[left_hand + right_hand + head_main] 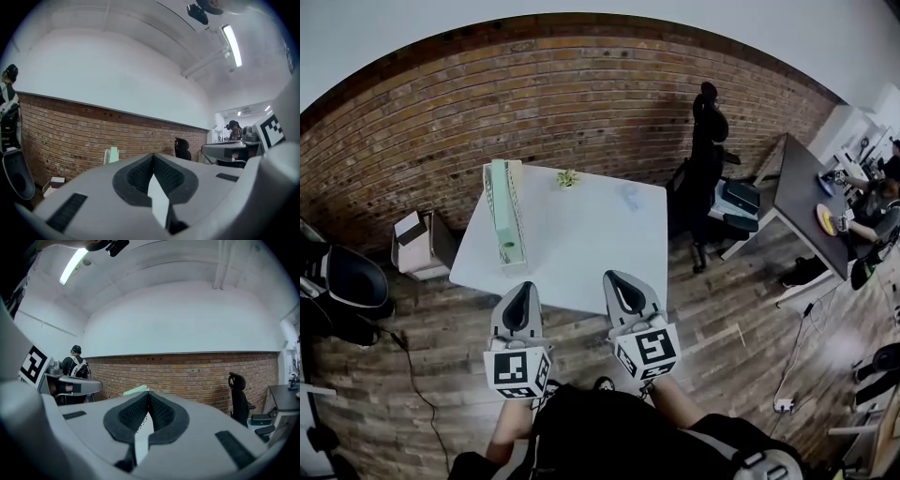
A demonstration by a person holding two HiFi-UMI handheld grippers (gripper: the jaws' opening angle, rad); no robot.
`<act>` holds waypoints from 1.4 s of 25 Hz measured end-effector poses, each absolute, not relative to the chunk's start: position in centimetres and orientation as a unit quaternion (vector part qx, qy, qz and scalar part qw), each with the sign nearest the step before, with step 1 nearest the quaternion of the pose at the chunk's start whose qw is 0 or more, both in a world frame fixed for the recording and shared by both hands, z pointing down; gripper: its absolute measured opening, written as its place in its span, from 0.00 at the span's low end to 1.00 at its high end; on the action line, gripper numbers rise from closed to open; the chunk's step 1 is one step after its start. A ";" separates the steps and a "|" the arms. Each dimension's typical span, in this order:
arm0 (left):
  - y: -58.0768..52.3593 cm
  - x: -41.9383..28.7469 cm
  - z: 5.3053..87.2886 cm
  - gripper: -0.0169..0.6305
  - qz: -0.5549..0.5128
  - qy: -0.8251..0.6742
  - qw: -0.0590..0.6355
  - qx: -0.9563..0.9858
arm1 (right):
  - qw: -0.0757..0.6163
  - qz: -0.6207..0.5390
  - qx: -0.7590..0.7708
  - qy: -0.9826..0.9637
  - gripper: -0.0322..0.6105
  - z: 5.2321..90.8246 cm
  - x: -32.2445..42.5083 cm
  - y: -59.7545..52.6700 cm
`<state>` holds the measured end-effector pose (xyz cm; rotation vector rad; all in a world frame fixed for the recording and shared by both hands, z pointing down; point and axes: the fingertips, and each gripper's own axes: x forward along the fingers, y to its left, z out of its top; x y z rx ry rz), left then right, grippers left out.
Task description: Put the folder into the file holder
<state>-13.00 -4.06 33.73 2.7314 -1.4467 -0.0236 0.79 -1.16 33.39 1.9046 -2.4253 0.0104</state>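
Note:
A pale green folder [500,214] stands on edge at the left side of the white table [591,244], close against the white mesh wall of a file holder [516,192]. It shows small and far off in the left gripper view as the folder [112,155], and its top edge peeks over the jaws in the right gripper view [136,390]. My left gripper [523,289] and right gripper [614,277] hover side by side over the table's near edge, held level and pointing at the brick wall. Both are shut with nothing between the pads [153,157] [148,393].
A small potted plant [567,177] sits at the table's far edge. A cardboard box [417,239] stands left of the table and a black office chair [705,141] to its right. A dark desk [806,197] with a seated person lies far right. A power strip [783,405] lies on the wooden floor.

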 end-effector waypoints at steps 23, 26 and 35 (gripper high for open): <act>-2.0 -11.9 33.2 0.06 -0.010 -0.473 0.005 0.881 | 0.049 -0.008 0.598 -0.800 0.06 33.5 0.5 -0.1; -2.2 -12.1 33.7 0.06 -0.008 -0.477 0.014 0.879 | 0.055 -0.012 0.598 -0.799 0.06 33.4 0.8 0.1; -1.9 -13.0 33.8 0.06 -0.018 -0.483 0.025 0.875 | 0.057 -0.012 0.585 -0.809 0.06 33.5 -0.1 0.4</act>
